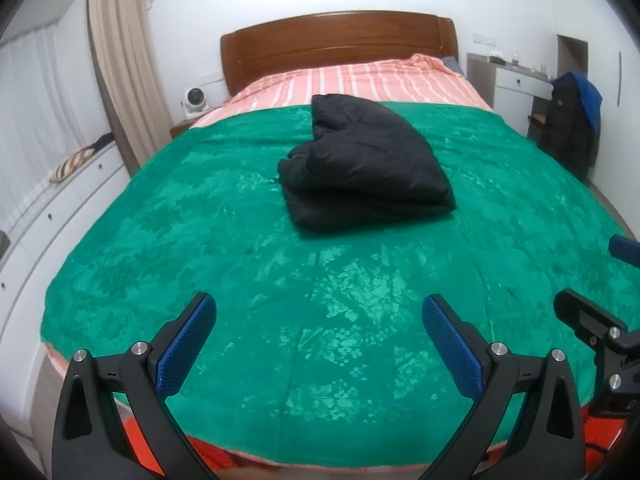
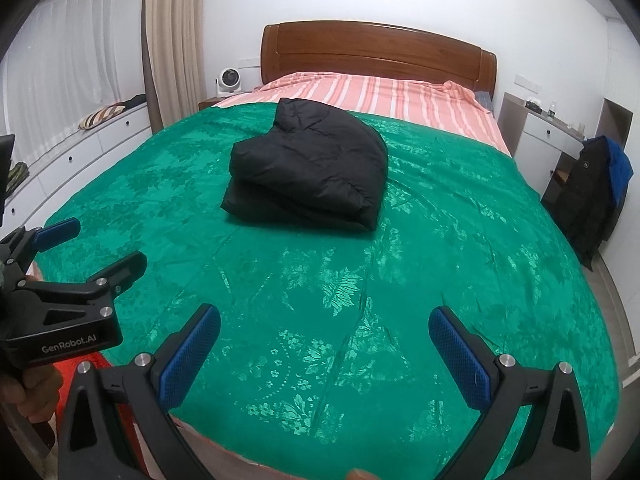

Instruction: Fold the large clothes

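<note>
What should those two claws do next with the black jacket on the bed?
Probably just draw back. The black jacket already lies folded in a compact stack on the green bedspread, and both the left gripper and right gripper are open, empty and well short of it.

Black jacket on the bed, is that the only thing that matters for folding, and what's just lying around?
Job: black jacket, folded on the green bedspread; left gripper and right gripper, both open.
Lying about: fan, jackets on chair, striped cushion.
</note>
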